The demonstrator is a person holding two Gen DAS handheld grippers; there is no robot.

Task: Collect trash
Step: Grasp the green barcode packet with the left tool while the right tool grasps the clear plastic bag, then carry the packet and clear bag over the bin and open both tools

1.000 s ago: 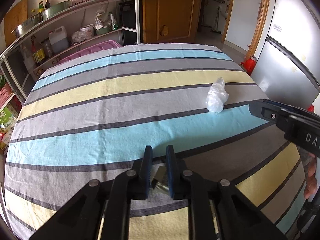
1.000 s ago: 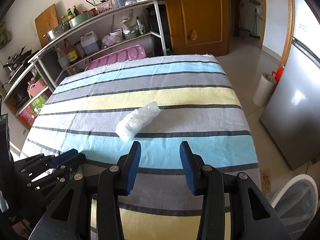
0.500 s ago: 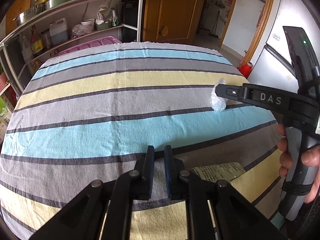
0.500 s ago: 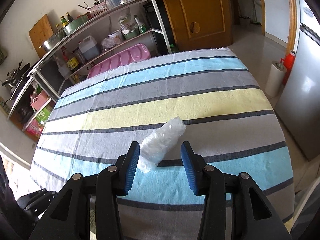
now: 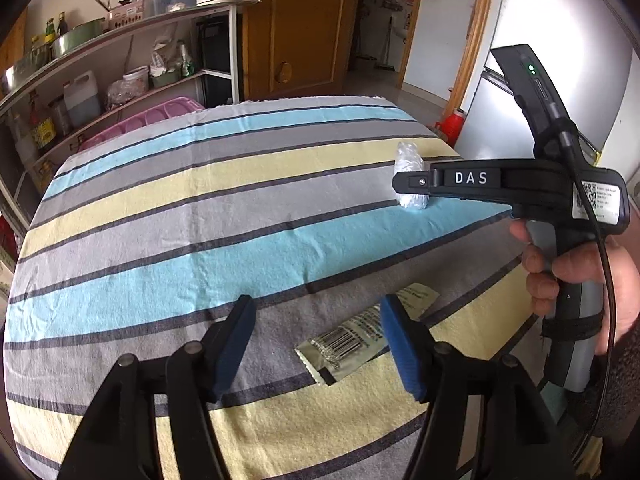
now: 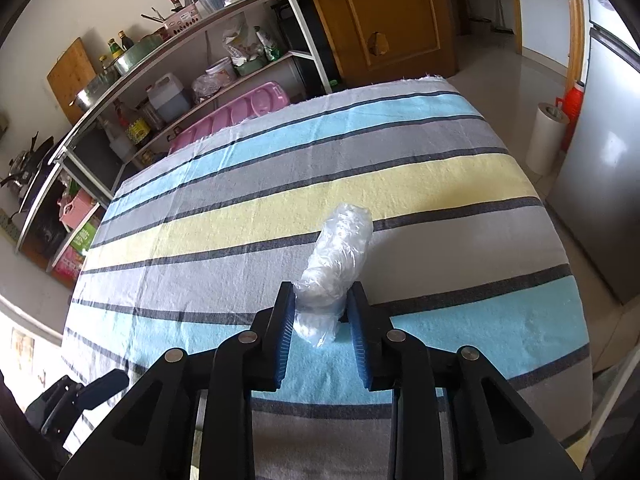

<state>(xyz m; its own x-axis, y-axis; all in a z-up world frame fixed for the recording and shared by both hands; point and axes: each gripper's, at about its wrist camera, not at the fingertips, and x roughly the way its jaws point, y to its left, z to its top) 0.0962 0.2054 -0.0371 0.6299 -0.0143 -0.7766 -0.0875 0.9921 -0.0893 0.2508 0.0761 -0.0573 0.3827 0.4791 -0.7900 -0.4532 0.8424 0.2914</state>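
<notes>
A crumpled clear plastic bag [image 6: 336, 264] lies on the striped tablecloth [image 6: 280, 208]. My right gripper [image 6: 322, 300] has its two blue pads on either side of the bag's near end, touching it. The bag also shows in the left wrist view [image 5: 410, 178], partly behind the right gripper's finger [image 5: 452, 182]. My left gripper [image 5: 316, 326] is open and empty above the cloth. A flat foil wrapper with a barcode [image 5: 360, 342] lies on the cloth just under and between its pads, nearer the right pad.
A metal shelf rack [image 6: 168, 80] with bottles, pots and a pink tray stands beyond the table's far edge. A fridge [image 6: 608, 152] and a paper roll [image 6: 546, 136] stand at the right. A wooden door [image 5: 296, 28] is behind.
My left gripper has opened and the foil wrapper now lies free on the cloth. My right gripper has moved forward and closed in on the plastic bag's near end.
</notes>
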